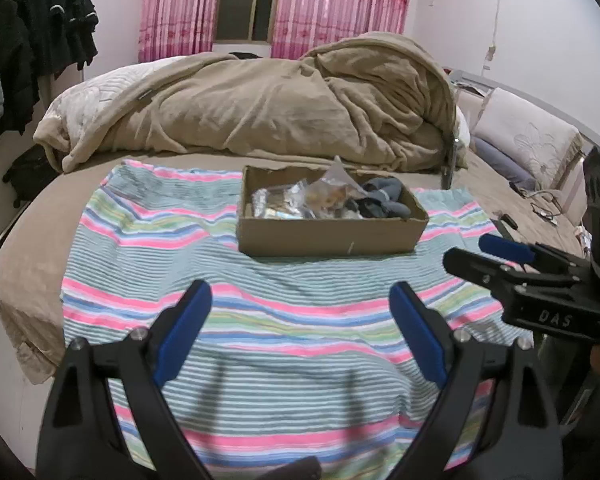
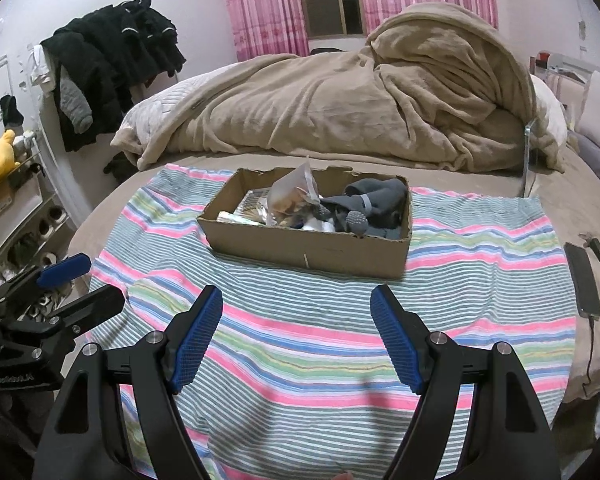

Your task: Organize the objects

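Observation:
A shallow cardboard box (image 1: 332, 236) (image 2: 312, 244) stands on a striped towel (image 1: 260, 320) (image 2: 340, 340) spread over the bed. Inside lie clear plastic bags (image 1: 296, 200) (image 2: 290, 196) and grey socks (image 1: 384, 200) (image 2: 372, 204). My left gripper (image 1: 300, 300) hovers over the towel short of the box, open, nothing between its blue pads. My right gripper (image 2: 296, 304) is also open and empty, in front of the box. Each gripper appears at the edge of the other's view: the right gripper (image 1: 476, 256) at the right, the left gripper (image 2: 80, 280) at the left.
A rumpled tan blanket (image 1: 280, 104) (image 2: 360, 108) fills the far half of the bed. A phone with a cable (image 2: 584, 280) lies right of the towel. Pillows (image 1: 528, 136) sit at the right. Dark clothes (image 2: 112, 52) hang at the left wall, and pink curtains (image 2: 268, 4) hang behind.

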### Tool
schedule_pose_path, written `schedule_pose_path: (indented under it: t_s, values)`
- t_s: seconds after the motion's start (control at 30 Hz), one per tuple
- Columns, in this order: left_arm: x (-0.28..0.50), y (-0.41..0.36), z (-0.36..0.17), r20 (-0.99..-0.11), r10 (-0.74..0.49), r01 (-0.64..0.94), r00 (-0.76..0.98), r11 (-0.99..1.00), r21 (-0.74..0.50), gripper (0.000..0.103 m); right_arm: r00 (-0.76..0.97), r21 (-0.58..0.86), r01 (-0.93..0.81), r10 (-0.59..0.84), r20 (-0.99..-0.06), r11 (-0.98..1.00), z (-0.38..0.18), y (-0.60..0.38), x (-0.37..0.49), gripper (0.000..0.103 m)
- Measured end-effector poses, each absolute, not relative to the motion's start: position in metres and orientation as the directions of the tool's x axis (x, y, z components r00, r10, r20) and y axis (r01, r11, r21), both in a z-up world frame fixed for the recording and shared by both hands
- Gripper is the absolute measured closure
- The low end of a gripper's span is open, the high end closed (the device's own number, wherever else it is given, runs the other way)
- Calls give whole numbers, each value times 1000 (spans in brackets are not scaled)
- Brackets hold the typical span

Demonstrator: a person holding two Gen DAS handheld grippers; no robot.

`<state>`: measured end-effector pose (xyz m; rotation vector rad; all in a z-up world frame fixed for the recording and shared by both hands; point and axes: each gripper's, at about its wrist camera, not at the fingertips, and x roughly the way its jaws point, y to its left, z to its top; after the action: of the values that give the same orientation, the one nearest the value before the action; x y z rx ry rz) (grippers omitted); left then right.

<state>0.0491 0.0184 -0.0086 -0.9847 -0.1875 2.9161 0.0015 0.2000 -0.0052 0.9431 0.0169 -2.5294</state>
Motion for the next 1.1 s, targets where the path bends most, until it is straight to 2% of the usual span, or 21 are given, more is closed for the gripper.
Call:
schedule_pose_path:
  t_s: [1.1]
  values:
    - [37,18,-20,-635,60,23,-770,-992,-120,11,-633,156,426,-417,-652,-891,-17,196,-4,24]
